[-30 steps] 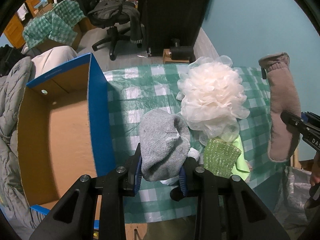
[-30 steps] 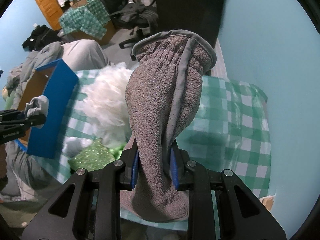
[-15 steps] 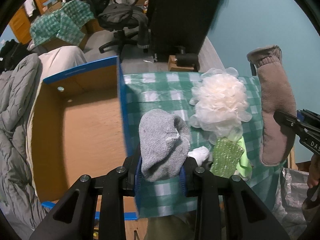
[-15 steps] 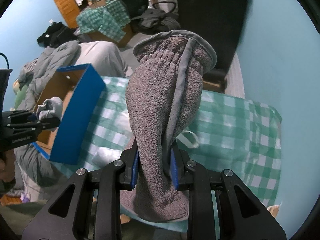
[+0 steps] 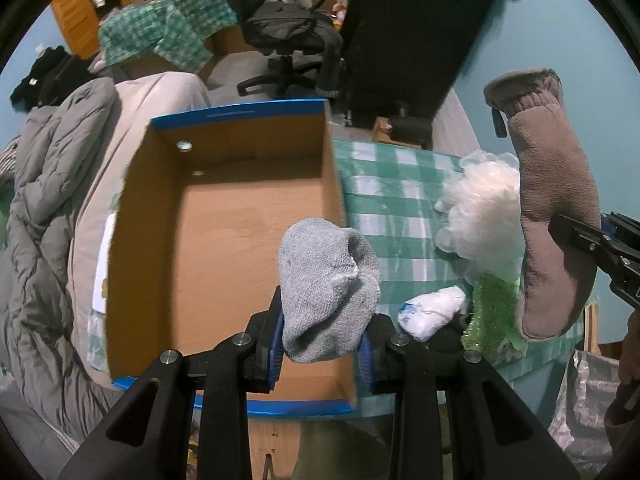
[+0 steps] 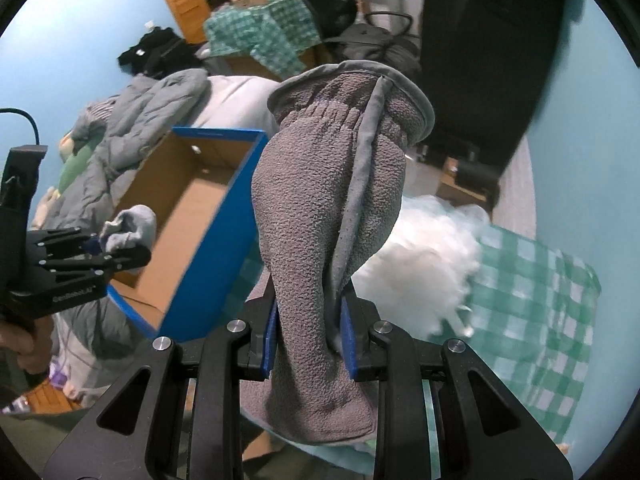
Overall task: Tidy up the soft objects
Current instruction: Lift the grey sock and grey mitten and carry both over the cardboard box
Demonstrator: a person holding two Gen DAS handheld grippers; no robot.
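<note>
- My left gripper (image 5: 323, 354) is clamped on a grey sock (image 5: 326, 292); sock bunched up, sticking out above the blue pads.
- Sock sits in view over the near right corner of the cardboard box (image 5: 224, 240); box is open-topped, blue outside, brown inside, nothing in it that I can see.
- My right gripper (image 6: 309, 346) is clamped on a brown fleece mitten (image 6: 332, 220); cuff end up, fingertip end hanging below the pads.
- Mitten is held in the air above the table, right of the box.
- Green checked tablecloth (image 5: 384, 208) covers the table; box stands at its left edge.
- On the cloth: white mesh bath puff (image 5: 480, 208), green sparkly sponge (image 5: 490, 308) just in front of it, small white crumpled packet (image 5: 432, 312) beside the sponge.
- Grey quilted jacket (image 5: 36, 208) lies left of the box.
</note>
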